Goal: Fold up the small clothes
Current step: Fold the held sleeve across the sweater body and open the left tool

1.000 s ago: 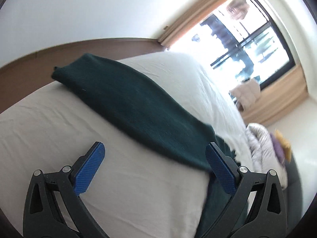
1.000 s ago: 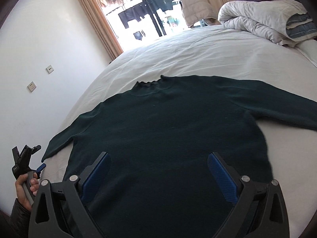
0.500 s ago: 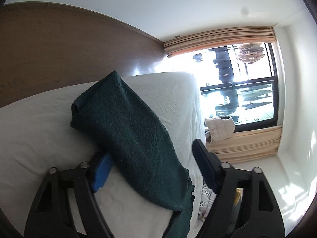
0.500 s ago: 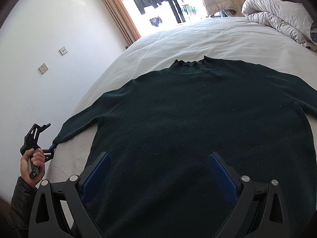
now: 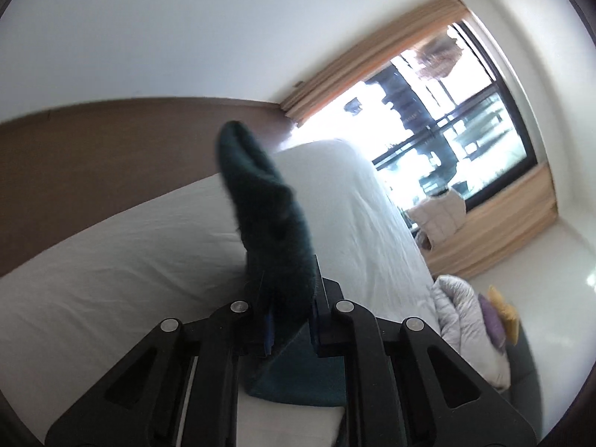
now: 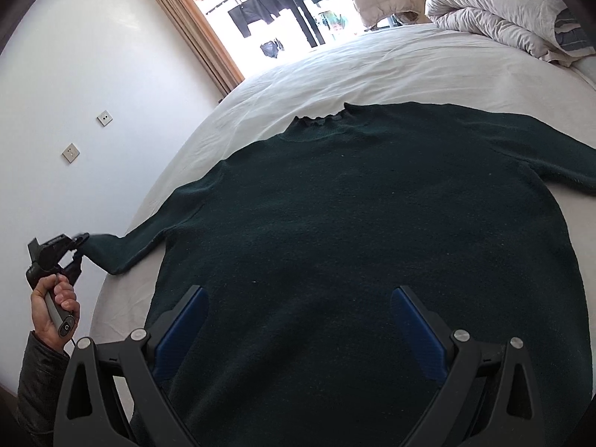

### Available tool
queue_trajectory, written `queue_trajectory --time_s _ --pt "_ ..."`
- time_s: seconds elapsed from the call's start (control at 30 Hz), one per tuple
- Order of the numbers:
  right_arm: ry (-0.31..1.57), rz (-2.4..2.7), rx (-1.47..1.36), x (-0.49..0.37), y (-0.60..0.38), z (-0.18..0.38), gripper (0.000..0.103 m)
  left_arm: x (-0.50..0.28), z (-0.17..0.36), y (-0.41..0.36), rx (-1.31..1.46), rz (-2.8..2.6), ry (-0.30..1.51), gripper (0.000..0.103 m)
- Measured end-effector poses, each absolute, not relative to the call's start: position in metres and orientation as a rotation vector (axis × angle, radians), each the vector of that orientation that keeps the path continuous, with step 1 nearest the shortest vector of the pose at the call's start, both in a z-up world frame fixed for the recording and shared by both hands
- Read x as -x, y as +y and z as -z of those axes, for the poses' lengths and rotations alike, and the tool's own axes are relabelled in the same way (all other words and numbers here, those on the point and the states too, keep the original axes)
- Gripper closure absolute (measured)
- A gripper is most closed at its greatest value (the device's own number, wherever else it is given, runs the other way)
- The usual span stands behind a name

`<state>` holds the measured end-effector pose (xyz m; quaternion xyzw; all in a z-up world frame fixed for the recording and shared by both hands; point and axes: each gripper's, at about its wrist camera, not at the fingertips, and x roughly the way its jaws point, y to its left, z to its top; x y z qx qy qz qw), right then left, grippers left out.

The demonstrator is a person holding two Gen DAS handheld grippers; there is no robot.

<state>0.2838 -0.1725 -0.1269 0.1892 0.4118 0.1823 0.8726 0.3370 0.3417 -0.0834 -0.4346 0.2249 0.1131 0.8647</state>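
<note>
A dark green sweater (image 6: 357, 201) lies flat on the white bed (image 6: 409, 67), neck toward the window. Its left sleeve (image 6: 123, 249) stretches off to the bed's left edge, where my left gripper (image 6: 76, 246) pinches the cuff. In the left wrist view the sleeve end (image 5: 264, 205) stands up out of the left gripper (image 5: 290, 313), whose jaws are closing with the cloth squeezed between the pads. My right gripper (image 6: 294, 320) hovers open over the sweater's lower body, its blue pads (image 6: 178, 327) wide apart with only flat knit beneath them.
A rumpled pale duvet (image 6: 495, 11) with pillows is heaped at the bed's far right. A white wall with sockets (image 6: 70, 152) runs along the left edge. A person's hand (image 6: 54, 305) holds the left gripper's handle. A curtained window (image 5: 447, 119) lies beyond.
The left gripper's jaws came together on the sleeve cuff and lifted it, so the cuff now stands upright. The right gripper's view shifted slightly over the sweater; its jaws stayed wide.
</note>
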Motion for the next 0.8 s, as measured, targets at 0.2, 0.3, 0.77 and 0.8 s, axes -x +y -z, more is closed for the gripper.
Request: queue_trajectory --time_s 0.2,0.3,0.77,0.8 --pt "0.859 -0.323 -0.467 -0.284 -0.213 0.140 0.002 -0.447 0.026 0.143 0.412 -0.018 0.548 0.090" --pt "0.867 -0.293 -0.507 -0.289 -0.239 0.149 0.002 -0.481 0.049 0.029 0.233 0.081 0.595 0.090" --pt "0.938 -0.376 -0.561 -0.373 -0.240 0.170 0.002 -0.452 0.185 -0.127 -0.034 0.156 0.807 0.045" --pt "0.940 -0.397 -0.559 -0.380 -0.232 0.168 0.002 -0.440 0.170 -0.135 -0.029 0.163 0.786 0.023"
